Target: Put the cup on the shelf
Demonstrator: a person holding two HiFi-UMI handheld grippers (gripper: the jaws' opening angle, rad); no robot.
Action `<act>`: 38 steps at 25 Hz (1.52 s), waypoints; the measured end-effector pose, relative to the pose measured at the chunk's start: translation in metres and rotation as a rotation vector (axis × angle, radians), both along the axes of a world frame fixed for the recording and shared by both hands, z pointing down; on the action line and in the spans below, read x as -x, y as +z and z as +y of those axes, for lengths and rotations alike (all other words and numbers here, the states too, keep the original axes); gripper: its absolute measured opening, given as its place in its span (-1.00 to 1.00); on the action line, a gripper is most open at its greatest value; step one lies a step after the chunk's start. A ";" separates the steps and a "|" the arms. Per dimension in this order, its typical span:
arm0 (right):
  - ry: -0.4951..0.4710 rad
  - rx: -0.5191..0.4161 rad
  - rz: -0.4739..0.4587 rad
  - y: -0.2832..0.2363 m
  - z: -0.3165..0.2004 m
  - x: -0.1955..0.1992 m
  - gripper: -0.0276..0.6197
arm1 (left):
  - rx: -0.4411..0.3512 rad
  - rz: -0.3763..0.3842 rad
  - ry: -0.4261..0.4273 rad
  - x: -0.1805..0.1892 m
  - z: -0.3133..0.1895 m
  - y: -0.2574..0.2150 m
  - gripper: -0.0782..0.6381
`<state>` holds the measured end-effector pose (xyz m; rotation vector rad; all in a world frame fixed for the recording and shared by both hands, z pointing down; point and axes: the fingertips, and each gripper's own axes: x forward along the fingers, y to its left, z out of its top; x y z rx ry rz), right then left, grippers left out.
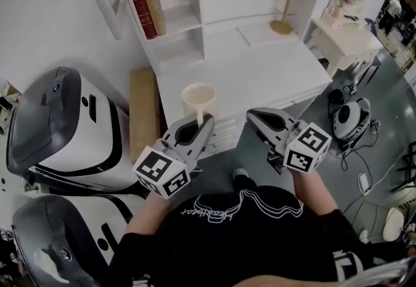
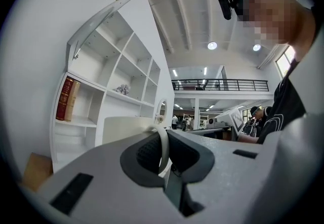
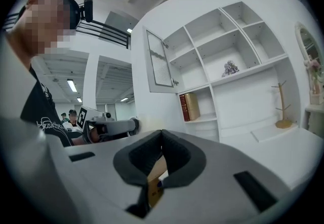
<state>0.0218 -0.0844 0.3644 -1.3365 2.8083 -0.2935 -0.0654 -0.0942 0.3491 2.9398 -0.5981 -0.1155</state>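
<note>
Person's black shirt [image 1: 240,234] filled the bottom of the frame, with a gripper in each hand. Left gripper [image 1: 207,121], lower centre, had its jaws pinched on the handle of the cream cup [image 1: 198,99]. Cup was upright at the front edge of the white desk [image 1: 273,71]; resting or lifted, unclear. Right gripper [image 1: 251,114], just right of it, had its jaws pressed together on nothing. Farther up: white shelf unit [image 1: 184,21], two books [image 1: 149,14] upper left, wooden stand [image 1: 284,18] upper right.
</note>
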 end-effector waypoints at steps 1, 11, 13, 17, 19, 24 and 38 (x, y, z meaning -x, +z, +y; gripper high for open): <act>-0.009 -0.008 -0.003 -0.001 -0.006 -0.002 -0.90 | -0.005 0.001 -0.010 -0.002 -0.006 -0.002 -0.75; -0.146 -0.018 -0.052 -0.006 -0.115 -0.028 -0.90 | -0.047 0.000 -0.148 -0.026 -0.106 -0.025 -0.75; -0.171 -0.012 -0.060 -0.006 -0.142 -0.037 -0.90 | -0.053 -0.005 -0.175 -0.035 -0.131 -0.028 -0.75; -0.224 0.002 -0.069 -0.003 -0.190 -0.053 -0.90 | -0.095 -0.018 -0.231 -0.054 -0.179 -0.039 -0.75; -0.246 0.006 -0.073 -0.003 -0.211 -0.060 -0.90 | -0.119 -0.024 -0.265 -0.059 -0.202 -0.045 -0.75; -0.292 0.014 -0.065 -0.001 -0.254 -0.076 -0.90 | -0.162 -0.038 -0.345 -0.064 -0.255 -0.062 -0.75; -0.423 -0.055 -0.028 -0.024 -0.304 -0.085 -0.90 | -0.324 -0.022 -0.457 -0.058 -0.333 -0.144 -0.75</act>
